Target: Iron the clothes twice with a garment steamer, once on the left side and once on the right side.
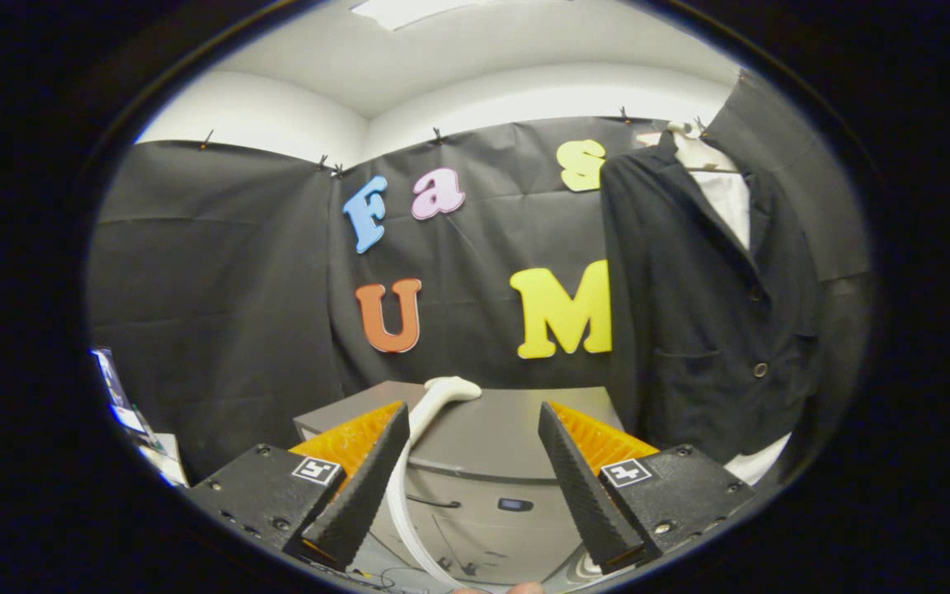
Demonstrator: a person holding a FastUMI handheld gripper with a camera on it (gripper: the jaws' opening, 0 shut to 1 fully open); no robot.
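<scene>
Two black ribbed fingers (376, 487) of the gripper (475, 478) stand wide apart, released, with nothing pressed between their pads. Orange backing shows behind each finger, and a small square marker sits on each black finger block. Just inside the left finger runs a white curved piece, the garment steamer (430, 412): its rounded head lies on the grey cabinet (508, 437) a little beyond the fingertips, and its slim body sweeps down close along the left finger's inner face; whether it touches that finger cannot be told. The right finger is well clear of it. Beyond the right finger and off to that side, a dark jacket (698, 313) hangs on a white hanger (693, 144) over a white shirt, its front and buttons facing the gripper, well apart from both fingers.
</scene>
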